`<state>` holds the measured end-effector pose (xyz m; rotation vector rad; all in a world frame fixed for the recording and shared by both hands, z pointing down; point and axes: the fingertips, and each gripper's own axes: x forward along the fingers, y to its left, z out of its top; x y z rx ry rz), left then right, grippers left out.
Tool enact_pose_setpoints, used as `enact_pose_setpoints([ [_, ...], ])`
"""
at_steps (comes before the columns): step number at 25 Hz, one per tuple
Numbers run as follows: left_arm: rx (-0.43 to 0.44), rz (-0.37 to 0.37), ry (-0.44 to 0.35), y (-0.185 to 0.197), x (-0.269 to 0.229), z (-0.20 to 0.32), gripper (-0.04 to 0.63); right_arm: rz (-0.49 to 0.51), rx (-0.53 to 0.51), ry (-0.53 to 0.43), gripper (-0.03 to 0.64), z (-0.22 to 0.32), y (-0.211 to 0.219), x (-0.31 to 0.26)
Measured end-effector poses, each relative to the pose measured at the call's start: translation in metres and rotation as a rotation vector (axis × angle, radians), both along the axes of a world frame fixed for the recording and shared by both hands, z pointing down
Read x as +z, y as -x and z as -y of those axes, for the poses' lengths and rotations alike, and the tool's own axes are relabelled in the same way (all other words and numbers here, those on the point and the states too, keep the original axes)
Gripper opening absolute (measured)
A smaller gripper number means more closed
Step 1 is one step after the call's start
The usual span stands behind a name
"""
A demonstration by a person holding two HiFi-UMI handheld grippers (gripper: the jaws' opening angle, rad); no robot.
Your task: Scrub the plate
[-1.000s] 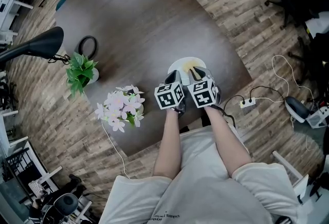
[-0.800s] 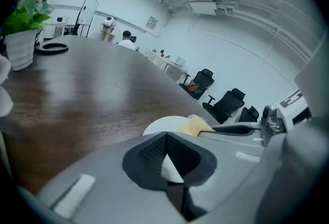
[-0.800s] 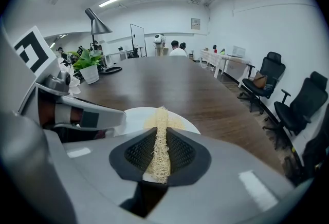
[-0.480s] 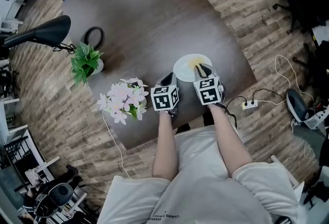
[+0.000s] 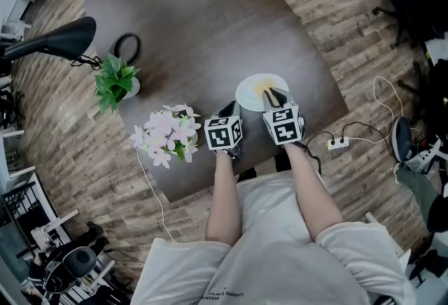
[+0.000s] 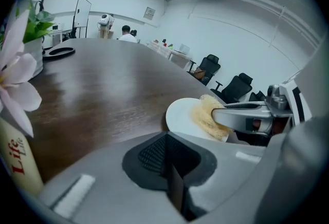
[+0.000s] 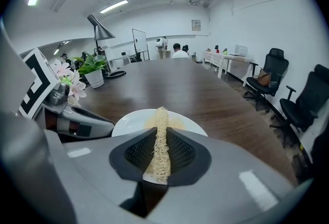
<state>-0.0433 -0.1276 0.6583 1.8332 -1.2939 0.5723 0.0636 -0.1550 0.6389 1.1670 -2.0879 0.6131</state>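
A white plate (image 5: 248, 95) lies near the front edge of the dark wooden table (image 5: 196, 24). My right gripper (image 5: 273, 95) is over the plate, shut on a strip of yellow loofah scrubber (image 7: 161, 125) that rests on the plate (image 7: 126, 124). In the left gripper view the scrubber (image 6: 205, 115) lies on the plate's (image 6: 177, 115) right half under the right gripper's finger (image 6: 241, 117). My left gripper (image 5: 233, 109) hovers just left of the plate, apart from it. Its jaws (image 6: 169, 153) are shut with nothing between them.
A vase of pink flowers (image 5: 166, 137) stands close to the left of the left gripper. Further left are a green potted plant (image 5: 113, 83), a black ring (image 5: 126, 48) and a black desk lamp (image 5: 52, 41). A power strip (image 5: 339, 143) lies on the floor at the right.
The left gripper has drawn back to the left, off the plate's edge and away from the right gripper. The right gripper still holds the scrubber on the plate.
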Motion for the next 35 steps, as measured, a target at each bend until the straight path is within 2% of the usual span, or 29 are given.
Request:
enact_pose_setpoints([
  [18, 0.009, -0.008, -0.012, -0.003, -0.003, 0.003, 0.002, 0.062, -0.043, 0.016, 0.075, -0.014, 0.024, -0.001],
  [35, -0.009, -0.048, 0.0, -0.002, -0.002, 0.006, 0.0, 0.088, -0.078, 0.022, 0.074, -0.014, 0.046, 0.0],
])
